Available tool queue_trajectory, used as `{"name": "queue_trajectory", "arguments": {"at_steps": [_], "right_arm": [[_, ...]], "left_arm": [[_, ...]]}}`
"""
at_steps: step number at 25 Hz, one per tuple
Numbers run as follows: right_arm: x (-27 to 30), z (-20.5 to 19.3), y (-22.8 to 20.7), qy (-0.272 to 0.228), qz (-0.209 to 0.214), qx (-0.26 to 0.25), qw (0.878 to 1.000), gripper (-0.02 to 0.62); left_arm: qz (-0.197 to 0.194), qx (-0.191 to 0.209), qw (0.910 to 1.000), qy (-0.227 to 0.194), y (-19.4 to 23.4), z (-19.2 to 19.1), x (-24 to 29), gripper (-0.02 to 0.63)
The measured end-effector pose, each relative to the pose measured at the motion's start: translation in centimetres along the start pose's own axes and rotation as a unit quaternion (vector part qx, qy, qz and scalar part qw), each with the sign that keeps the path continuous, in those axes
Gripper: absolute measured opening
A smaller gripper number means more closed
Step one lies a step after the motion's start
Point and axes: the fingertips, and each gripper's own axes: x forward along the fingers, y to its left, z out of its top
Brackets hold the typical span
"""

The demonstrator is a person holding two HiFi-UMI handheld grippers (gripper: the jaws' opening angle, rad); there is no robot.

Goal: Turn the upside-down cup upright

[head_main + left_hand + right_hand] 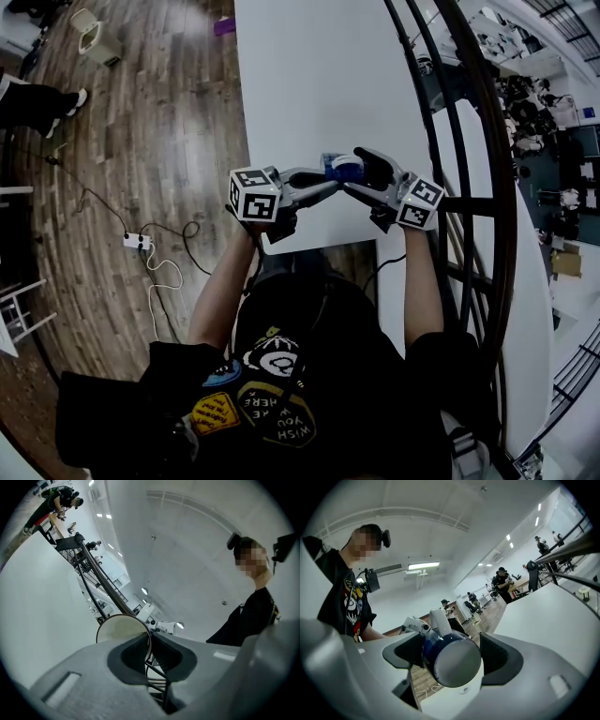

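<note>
Your left gripper (149, 648) is clamped on the rim of the blue cup (452, 660), which lies sideways in the air over the near edge of the desk (319, 75). Your right gripper (364, 178) stands wide open around the cup's body.

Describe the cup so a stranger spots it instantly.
Find the near edge of the white table, where the left gripper and right gripper meet. The cup sits between them: dark blue with a white base, the only blue thing there.
</note>
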Motion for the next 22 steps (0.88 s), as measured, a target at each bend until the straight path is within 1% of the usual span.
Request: {"name": "queue_trajectory", "arguments": {"at_steps": [2, 4, 6, 8, 10, 12, 14, 15, 16, 17, 19, 21, 22], "right_arm": [[0.0, -0.7, -0.2, 0.032, -0.013, -0.041, 0.999, 0.387], [0.1, -1.9, -0.3, 0.081, -0.021, -0.089, 0.993, 0.385], [0.5, -3.1, -0.1, 0.138, -0.027, -0.145, 0.979, 0.385], [1.2, -4.1, -0.2, 0.187, -0.036, -0.205, 0.960, 0.383], [1.9, -5.0, -0.4, 0.227, -0.042, -0.255, 0.939, 0.383], [2.3, -6.2, -0.3, 0.272, -0.034, -0.293, 0.916, 0.383], [2.7, -7.6, -0.2, 0.318, -0.020, -0.322, 0.892, 0.383], [2.9, -8.2, -0.1, 0.333, -0.015, -0.333, 0.882, 0.383], [3.1, -8.7, -0.2, 0.343, -0.012, -0.342, 0.875, 0.383], [3.3, -9.1, -0.2, 0.348, -0.011, -0.349, 0.870, 0.383], [3.8, -9.7, -0.2, 0.353, -0.011, -0.356, 0.865, 0.394], [4.3, -10.4, -0.4, 0.356, -0.012, -0.358, 0.863, 0.408], [4.5, -10.8, -0.5, 0.356, -0.014, -0.357, 0.863, 0.410]], "left_arm": [[0.014, 0.011, 0.9996, 0.021, 0.3, -0.4, -0.3, 0.034], [0.033, 0.028, 0.9980, 0.047, 0.8, -0.8, -0.5, 0.033], [0.053, 0.053, 0.9940, 0.080, 1.2, -1.3, -0.6, 0.033], [0.073, 0.082, 0.9864, 0.122, 1.8, -2.0, -0.7, 0.032], [0.088, 0.112, 0.9752, 0.169, 2.2, -2.8, -0.7, 0.032], [0.096, 0.133, 0.9640, 0.209, 2.6, -3.5, -0.7, 0.032], [0.095, 0.147, 0.9559, 0.236, 2.8, -3.9, -0.6, 0.033], [0.093, 0.154, 0.9515, 0.250, 2.8, -4.2, -0.6, 0.032], [0.092, 0.163, 0.9458, 0.266, 2.7, -4.5, -0.4, 0.033], [0.090, 0.175, 0.9384, 0.284, 2.6, -4.8, -0.3, 0.032], [0.088, 0.201, 0.9200, 0.325, 2.5, -5.6, -0.1, 0.033], [0.091, 0.222, 0.9021, 0.359, 2.8, -6.4, -0.2, 0.034], [0.093, 0.228, 0.8948, 0.372, 3.1, -6.8, -0.4, 0.034]]}}
